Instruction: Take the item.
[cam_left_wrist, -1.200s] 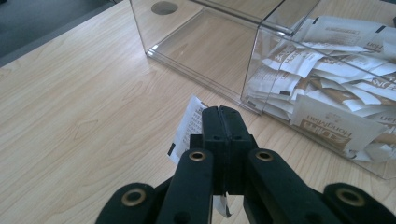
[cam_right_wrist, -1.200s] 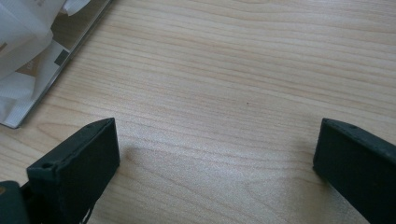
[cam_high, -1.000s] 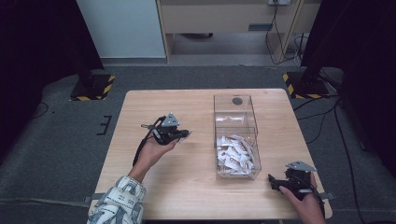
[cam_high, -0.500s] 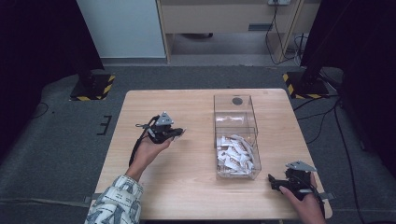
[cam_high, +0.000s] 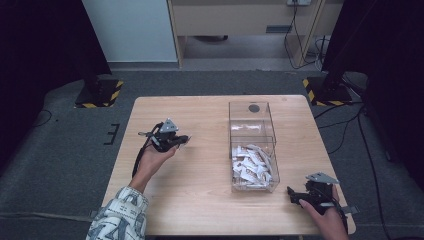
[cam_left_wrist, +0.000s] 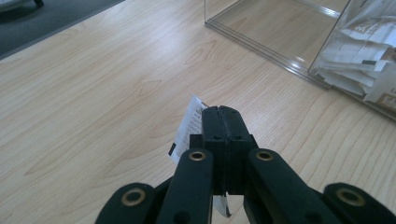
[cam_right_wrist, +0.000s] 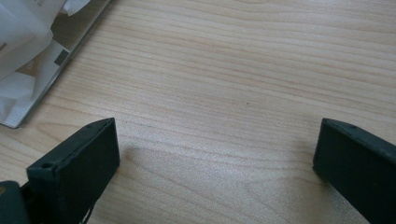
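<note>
White paper, printed in black, is what the left gripper (cam_left_wrist: 222, 114) has pinched: a small packet (cam_left_wrist: 189, 126) sticks out to the left of its jaws, which are pressed flat together in the lower middle of the left gripper view. In the high view this gripper (cam_high: 181, 139) sits left of centre, above the bare wooden table (cam_high: 200, 200), well apart from the clear plastic box (cam_high: 252, 145) at centre right. The near compartment of that box holds a heap of similar white packets (cam_high: 251, 164); the far compartment looks empty apart from a dark round spot on its floor.

The step in hand seems to be moving one packet away from the box, and the next move probably calls for lowering it to the wood and parting the jaws.

The right gripper (cam_right_wrist: 215, 144) rests at the lower right of the high view (cam_high: 296, 196), jaws spread wide over bare wood, holding nothing.

Print on the packet shows as dark bars and fine lines, too small to read; no brand can be made out.
</note>
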